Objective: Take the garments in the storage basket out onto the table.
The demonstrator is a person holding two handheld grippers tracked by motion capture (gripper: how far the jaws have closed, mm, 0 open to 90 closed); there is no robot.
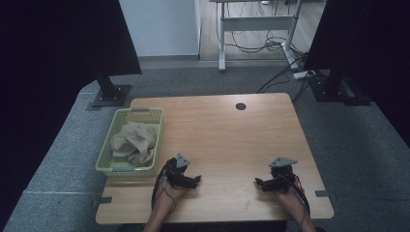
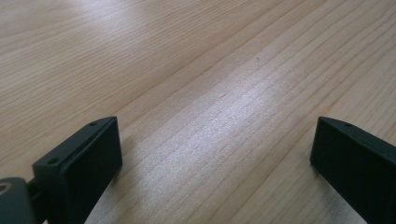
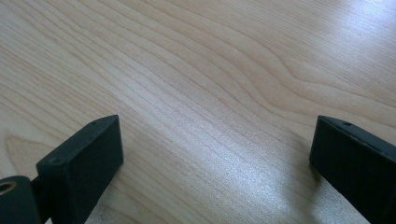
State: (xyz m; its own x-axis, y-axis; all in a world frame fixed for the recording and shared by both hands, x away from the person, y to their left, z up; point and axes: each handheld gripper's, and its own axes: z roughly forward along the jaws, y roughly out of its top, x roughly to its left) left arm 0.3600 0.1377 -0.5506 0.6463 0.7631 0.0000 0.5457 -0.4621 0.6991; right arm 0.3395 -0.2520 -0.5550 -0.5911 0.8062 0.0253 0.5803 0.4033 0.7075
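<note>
Cloth (image 1: 134,141) partly hidden inside basket (image 1: 107,150).

— How are the hands placed?
— Both forearms reach in from the near edge. The left gripper (image 1: 196,180) and right gripper (image 1: 258,182) sit low, tips turned toward each other.
— Jaws?
— Spread wide on both, nothing between.

The left gripper (image 2: 217,156) hangs low over the bare wooden table (image 2: 196,60), its two black jaws rising from the bottom corners of the view, spread wide apart with nothing but grain between them.
</note>
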